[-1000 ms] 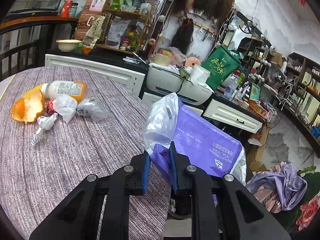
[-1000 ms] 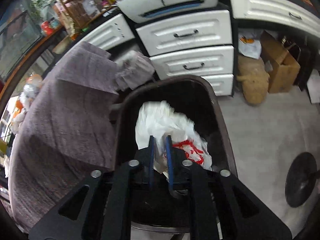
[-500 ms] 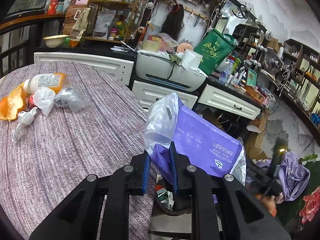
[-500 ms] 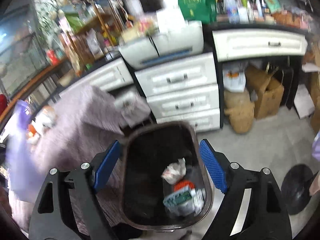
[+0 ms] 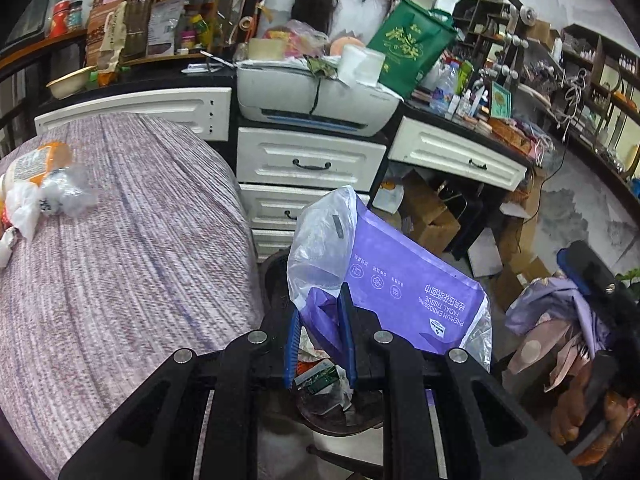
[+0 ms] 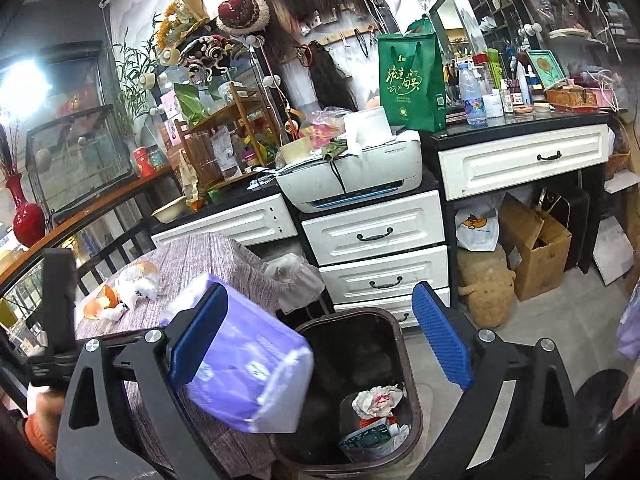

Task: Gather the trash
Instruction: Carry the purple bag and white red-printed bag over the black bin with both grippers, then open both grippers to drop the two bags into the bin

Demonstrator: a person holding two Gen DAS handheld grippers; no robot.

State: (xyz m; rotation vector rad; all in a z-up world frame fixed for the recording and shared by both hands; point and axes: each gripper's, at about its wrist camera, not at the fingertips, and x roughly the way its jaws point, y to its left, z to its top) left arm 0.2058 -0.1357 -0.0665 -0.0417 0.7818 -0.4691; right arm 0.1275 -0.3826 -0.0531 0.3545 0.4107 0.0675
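Left gripper (image 5: 319, 334): jaws nearly closed, blue pads pinching the lower corner of a purple plastic facial-tissue pack wrapper w/ clear crinkled film (image 5: 384, 280), centre of the left wrist view. Wrapper stood up and leaned to the right, hanging over the dark brown plastic trash bin (image 5: 280, 280) just beside the desk edge; crumpled scraps showed in the bin below the pads.

Right gripper (image 6: 320, 336): jaws wide apart, nothing held. Between them in the right wrist view sat the same bin, lower centre, w/ crumpled white-and-red paper (image 6: 377, 400) and a green-printed packet (image 6: 370, 438) at the bottom. The wrapper showed lower left of that frame, blurred, above the bin's rim.

Round desk w/ purple-grey woven cloth (image 5: 120, 260) filled the left side of the left wrist view. At far left on it: orange-and-white bottle (image 5: 34, 162), clear crumpled plastic wrap (image 5: 66, 192), white wadded bag (image 5: 20, 206), touching in a cluster, well apart from the bin.
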